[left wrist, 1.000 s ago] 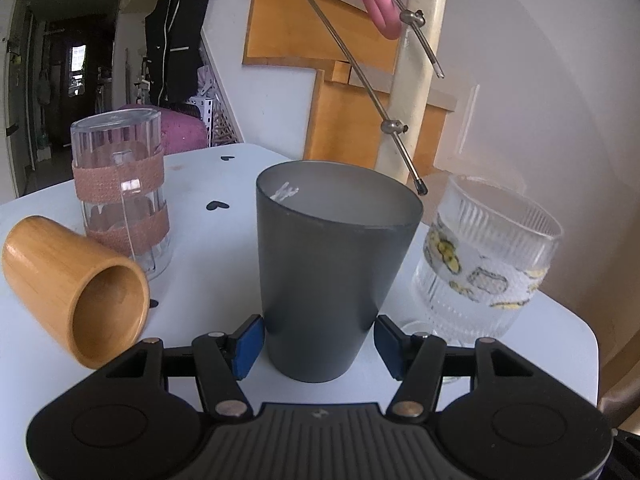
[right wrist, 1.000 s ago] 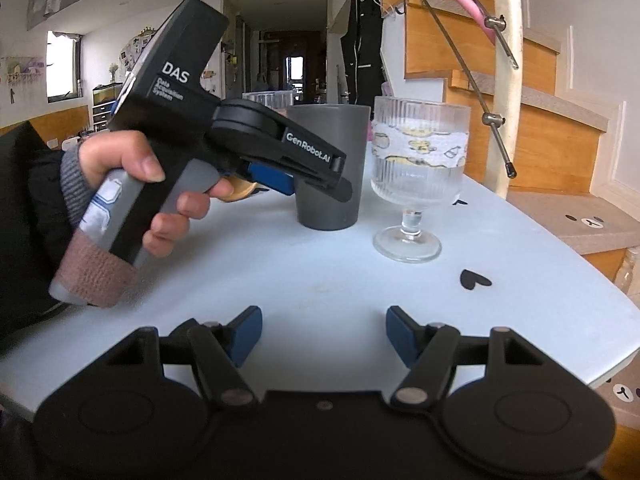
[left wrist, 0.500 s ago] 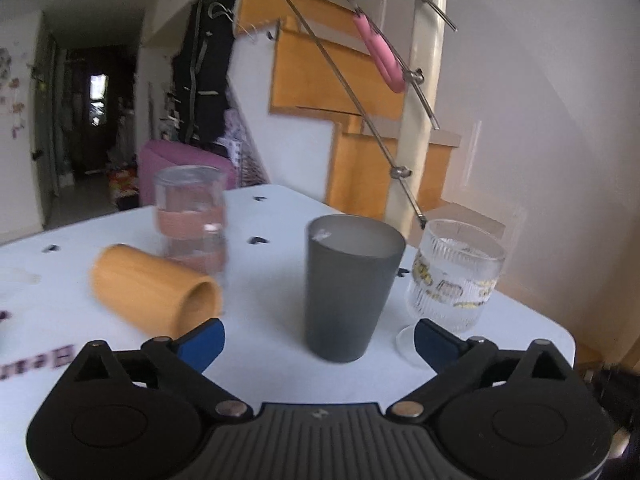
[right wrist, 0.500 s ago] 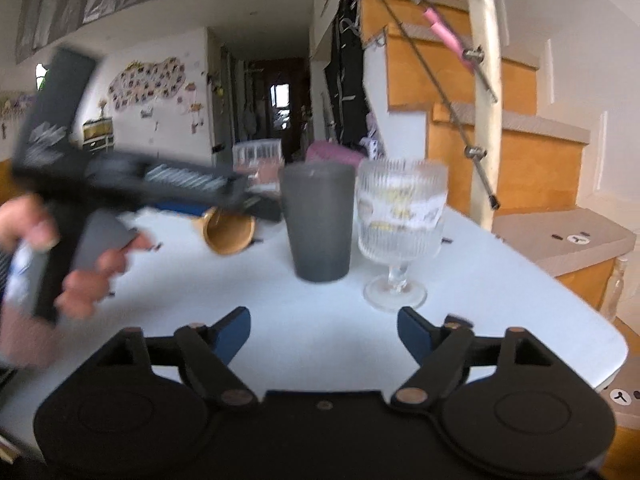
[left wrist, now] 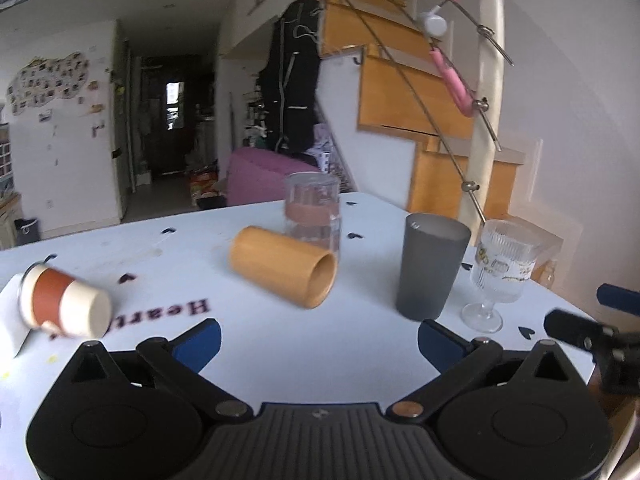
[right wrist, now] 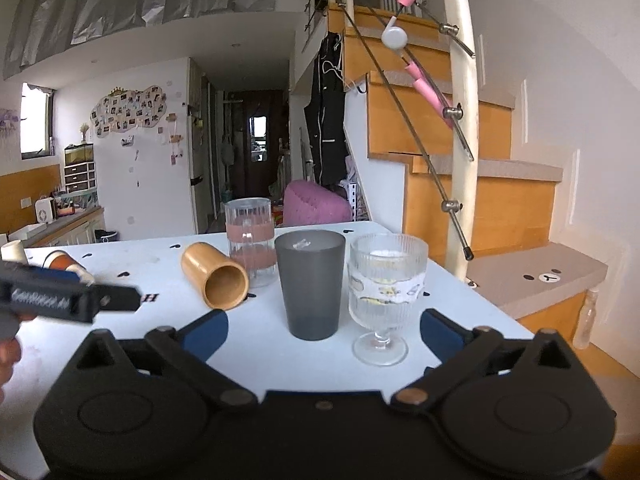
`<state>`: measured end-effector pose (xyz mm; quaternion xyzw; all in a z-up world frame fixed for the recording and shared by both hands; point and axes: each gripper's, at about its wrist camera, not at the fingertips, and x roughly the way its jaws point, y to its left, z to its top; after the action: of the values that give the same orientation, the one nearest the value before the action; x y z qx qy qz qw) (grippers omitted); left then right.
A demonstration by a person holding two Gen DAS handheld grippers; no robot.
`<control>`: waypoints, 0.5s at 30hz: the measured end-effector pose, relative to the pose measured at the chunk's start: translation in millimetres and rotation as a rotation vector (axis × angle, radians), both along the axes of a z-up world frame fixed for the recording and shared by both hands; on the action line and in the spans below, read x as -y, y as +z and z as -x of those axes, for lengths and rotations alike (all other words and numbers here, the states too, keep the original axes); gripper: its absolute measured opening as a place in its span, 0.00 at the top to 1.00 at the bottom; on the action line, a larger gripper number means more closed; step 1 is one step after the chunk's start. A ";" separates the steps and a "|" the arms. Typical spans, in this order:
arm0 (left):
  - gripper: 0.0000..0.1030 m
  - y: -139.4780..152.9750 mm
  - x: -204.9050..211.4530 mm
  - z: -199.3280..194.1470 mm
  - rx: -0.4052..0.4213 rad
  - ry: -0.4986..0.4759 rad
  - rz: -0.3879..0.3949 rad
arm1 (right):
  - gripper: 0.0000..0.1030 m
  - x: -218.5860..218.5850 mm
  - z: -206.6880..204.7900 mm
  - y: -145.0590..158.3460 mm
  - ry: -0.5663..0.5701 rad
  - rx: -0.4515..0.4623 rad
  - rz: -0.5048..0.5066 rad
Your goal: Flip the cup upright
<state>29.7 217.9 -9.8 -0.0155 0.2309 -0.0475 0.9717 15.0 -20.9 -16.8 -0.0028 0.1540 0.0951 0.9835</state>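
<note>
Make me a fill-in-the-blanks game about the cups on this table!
1. The bamboo cup lies on its ____.
2. The dark grey cup stands ____.
3. The stemmed glass stands to the ____ of the grey cup.
4. Both claws, left claw and right claw, are ____.

Missing words: side; upright; right; open

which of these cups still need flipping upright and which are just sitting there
For the job:
- wooden cup, on its side
- paper cup, on its side
- clear banded tumbler, mouth down

Just there:
- grey cup, already upright
- stemmed glass, upright
- white table
</note>
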 end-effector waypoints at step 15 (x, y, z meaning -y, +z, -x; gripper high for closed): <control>0.00 1.5 -14.2 51.3 0.030 0.114 0.006 | 0.00 -8.2 8.0 1.3 0.008 -0.018 0.000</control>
<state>-21.6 232.1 -8.3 -0.0305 0.2148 0.0069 0.9761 7.0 -12.7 -15.5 -0.0026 0.1627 0.0992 0.9817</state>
